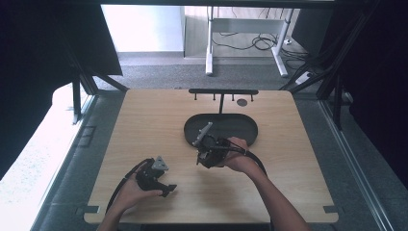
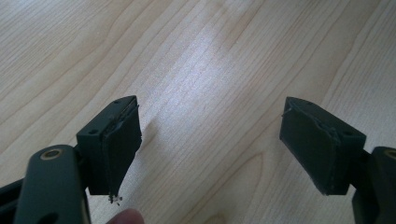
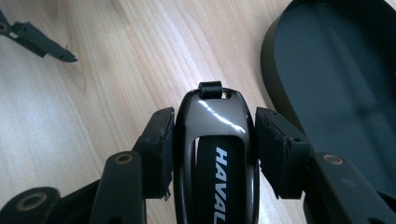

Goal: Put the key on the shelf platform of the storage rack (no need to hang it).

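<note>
A glossy black car key fob (image 3: 211,122) with white "HAVAL" lettering and a small loop at its tip sits between my right gripper's (image 3: 215,140) pads, which press on both its sides just above the wooden table (image 1: 144,125). In the high view my right gripper (image 1: 201,161) is held at the front-left rim of a black oval tray (image 1: 240,127). My left gripper (image 2: 210,144) stands open over bare wood with nothing between its pads (image 2: 119,149). From above, the left gripper (image 1: 166,188) rests near the table's front left.
A black rack with small hooks (image 1: 222,91) stands on a post behind the tray. The tray's dark inside (image 3: 327,70) lies right of the fob. A jaw of the left gripper (image 3: 42,44) shows at the upper left of the right gripper view.
</note>
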The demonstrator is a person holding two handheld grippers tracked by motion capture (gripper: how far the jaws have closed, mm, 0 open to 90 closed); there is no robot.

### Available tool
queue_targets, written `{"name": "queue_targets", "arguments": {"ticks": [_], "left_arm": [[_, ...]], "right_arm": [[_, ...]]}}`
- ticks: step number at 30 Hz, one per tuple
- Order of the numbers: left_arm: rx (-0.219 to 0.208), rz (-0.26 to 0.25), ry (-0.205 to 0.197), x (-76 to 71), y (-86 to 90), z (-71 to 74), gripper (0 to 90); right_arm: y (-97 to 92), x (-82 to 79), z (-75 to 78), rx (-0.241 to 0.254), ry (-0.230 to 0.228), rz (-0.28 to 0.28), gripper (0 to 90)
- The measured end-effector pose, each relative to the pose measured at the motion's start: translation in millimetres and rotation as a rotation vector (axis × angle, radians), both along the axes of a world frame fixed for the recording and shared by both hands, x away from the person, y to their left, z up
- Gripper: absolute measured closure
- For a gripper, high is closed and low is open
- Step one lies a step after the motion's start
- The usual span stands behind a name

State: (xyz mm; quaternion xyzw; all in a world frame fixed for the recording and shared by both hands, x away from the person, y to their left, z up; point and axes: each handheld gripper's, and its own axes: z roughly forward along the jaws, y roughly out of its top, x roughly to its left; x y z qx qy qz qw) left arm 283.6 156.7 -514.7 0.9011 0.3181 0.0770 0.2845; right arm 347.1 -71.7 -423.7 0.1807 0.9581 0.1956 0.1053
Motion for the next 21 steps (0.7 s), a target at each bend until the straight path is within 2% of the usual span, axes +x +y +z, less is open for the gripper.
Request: {"name": "queue_targets", "arguments": {"ticks": [10, 21], "left_arm": [[0.002, -0.003, 0.001, -0.2, -0.4, 0.1, 20.8], [0.001, -0.005, 0.001, 0.2, 1.3, 1.2, 20.8]], "right_arm": [[1.1, 14.0, 3.7, -0.015, 0.002, -0.016, 50.0], [-2.4, 31.5, 6.3, -0.01, 0.011, -0.046, 50.0]]}}
